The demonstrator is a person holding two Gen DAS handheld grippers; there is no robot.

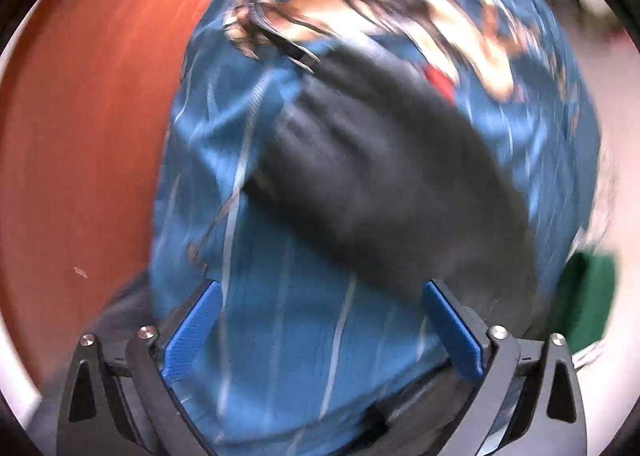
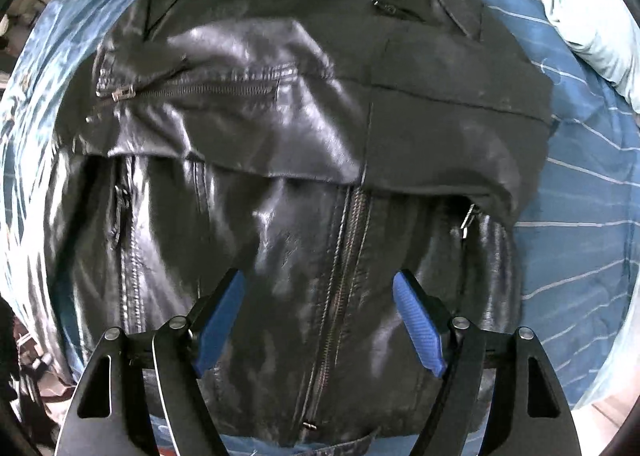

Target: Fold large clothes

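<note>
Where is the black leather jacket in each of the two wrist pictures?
Left wrist: the black leather jacket is a blurred dark band across the middle, running toward lower right.
Right wrist: it fills most of the picture, sleeves folded across the front.
Shared landmark: the blue striped bedcover under it.

Black jacket [image 2: 304, 184] on blue-striped bed [image 2: 580, 192]

Left gripper [image 1: 320, 296]: black angular arms, silver round screws, ribbed blue pads [image 1: 192, 332] fitted inside fingers. Right gripper [image 2: 320, 288]: same black frame, triangular cut-outs, blue ribbed pads [image 2: 418, 328].
</note>
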